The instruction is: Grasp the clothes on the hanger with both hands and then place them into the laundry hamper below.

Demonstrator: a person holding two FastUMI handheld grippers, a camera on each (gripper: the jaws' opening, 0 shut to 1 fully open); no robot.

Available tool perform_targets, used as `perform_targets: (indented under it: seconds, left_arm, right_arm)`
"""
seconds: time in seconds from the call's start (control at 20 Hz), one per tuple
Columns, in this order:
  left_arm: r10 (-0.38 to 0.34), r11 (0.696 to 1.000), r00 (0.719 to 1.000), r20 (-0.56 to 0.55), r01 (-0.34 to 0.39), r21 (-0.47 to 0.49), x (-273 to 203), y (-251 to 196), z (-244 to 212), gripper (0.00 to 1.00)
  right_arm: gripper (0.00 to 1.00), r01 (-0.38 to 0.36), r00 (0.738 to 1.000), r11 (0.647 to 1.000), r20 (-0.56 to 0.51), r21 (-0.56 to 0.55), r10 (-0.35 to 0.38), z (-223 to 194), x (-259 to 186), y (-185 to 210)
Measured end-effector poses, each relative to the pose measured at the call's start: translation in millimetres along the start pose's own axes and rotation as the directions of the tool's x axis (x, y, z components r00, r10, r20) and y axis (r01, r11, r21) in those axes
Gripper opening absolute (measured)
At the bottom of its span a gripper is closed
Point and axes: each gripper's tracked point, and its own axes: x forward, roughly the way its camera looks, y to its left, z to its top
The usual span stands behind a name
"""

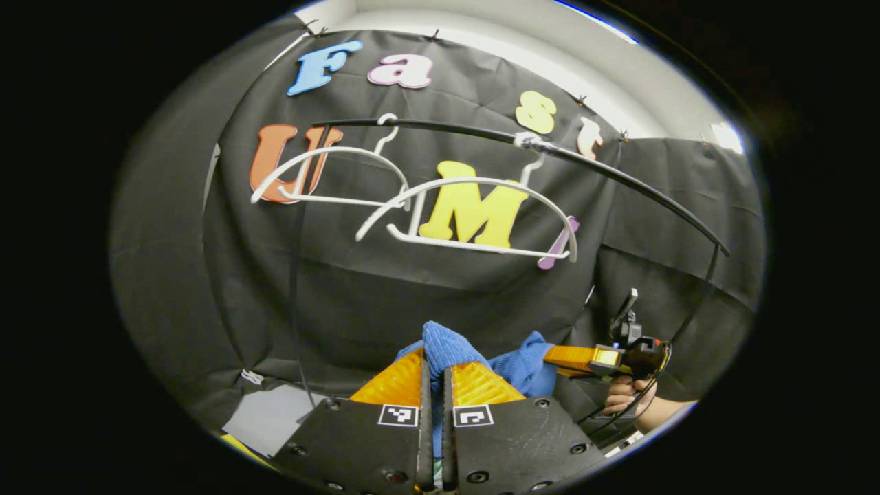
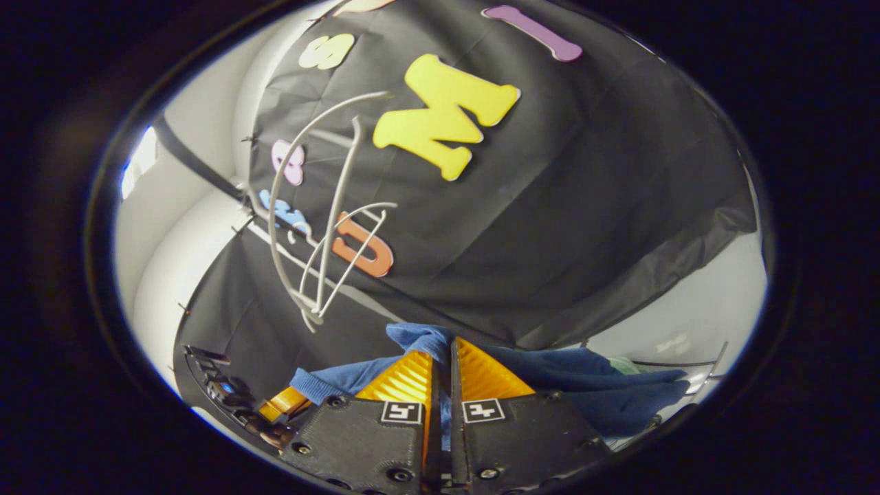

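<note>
The left claw (image 1: 434,375) is pinched nearly flat on a fold of the blue knitted garment (image 1: 447,347), a ridge of the cloth bulging up out of the narrow slit between its two fingers. In the right gripper view the right claw (image 2: 443,361) is likewise closed down on another fold of the same blue cloth (image 2: 419,337), which spreads away to the side in a loose sheet toward a thin wire rim at the edge of the picture; whether that rim belongs to the laundry hamper I cannot tell. In the left gripper view the right claw is also seen farther off, in a person's hand (image 1: 622,397), with the blue cloth reaching between the two.

Above and behind, two white plastic clothes hangers (image 1: 474,213) hang bare from a thin black rail (image 1: 619,182), well clear of the garment, so the garment looks to be already off the hanger and held low between the two claws.

What could go wrong from here:
- Each hold is on a small bunched fold, so the knit could slide out of one claw if the hands pull apart and stretch it.
- If one claw lets go before the other, the garment would swing and hang from one side, and might drape over the hamper's edge instead of falling in.
- The hamper's opening is not plainly shown, so the drop may be misjudged.
- Loose cloth hanging below could catch on the wire rim on the way down.
</note>
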Motion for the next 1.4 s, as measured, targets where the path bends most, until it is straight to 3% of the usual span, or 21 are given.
perform_targets:
  seconds: [0.2,0.25,0.3,0.55,0.65,0.7,0.95,1.25,1.4]
  left_arm:
    - [-0.058,0.998,0.998,0.013,0.058,0.008,3.3,-23.6,9.0,0.05]
    - [-0.063,0.998,0.998,0.016,0.063,0.016,2.4,-27.6,9.3,0.10]
    - [-0.068,0.998,0.998,0.018,0.067,0.020,-1.7,-32.9,6.4,0.05]
    - [-0.050,0.999,0.999,0.006,0.049,0.009,2.7,-28.7,-5.5,0.05]
    - [-0.026,1.000,0.999,-0.019,0.026,-0.014,11.5,-15.6,-18.1,0.10]
    - [-0.008,1.000,0.999,-0.034,0.008,-0.021,16.2,-8.1,-26.0,0.05]
    - [0.086,0.993,0.984,-0.158,-0.097,-0.065,32.5,31.2,-88.4,0.05]
    - [0.164,0.969,0.938,-0.305,-0.212,-0.130,53.9,78.1,-162.3,0.05]
    - [0.183,0.959,0.908,-0.376,-0.249,-0.134,63.7,90.4,-193.8,0.05]
  right_arm:
    - [0.08,-0.095,0.993,0.995,-0.073,-0.015,0.094,-26.6,19.4,45.9]
    - [0.08,-0.113,0.989,0.994,-0.093,-0.014,0.111,-34.8,22.3,53.1]
    - [0.08,-0.124,0.987,0.992,-0.107,-0.011,0.122,-39.3,26.8,58.2]
    - [0.08,-0.140,0.974,0.990,-0.179,0.016,0.141,-60.2,46.8,59.8]
    - [0.08,-0.112,0.972,0.993,-0.203,0.034,0.117,-64.9,58.1,44.1]
    - [0.08,-0.087,0.971,0.995,-0.219,0.044,0.094,-69.7,64.5,30.9]
    - [0.08,0.047,0.948,0.994,-0.317,0.096,-0.014,-107.7,94.5,-37.8]
    - [0.08,0.219,0.893,0.973,-0.417,0.066,-0.173,-145.1,117.0,-111.4]
    - [0.08,0.294,0.845,0.956,-0.465,-0.012,-0.266,-158.3,121.7,-137.9]
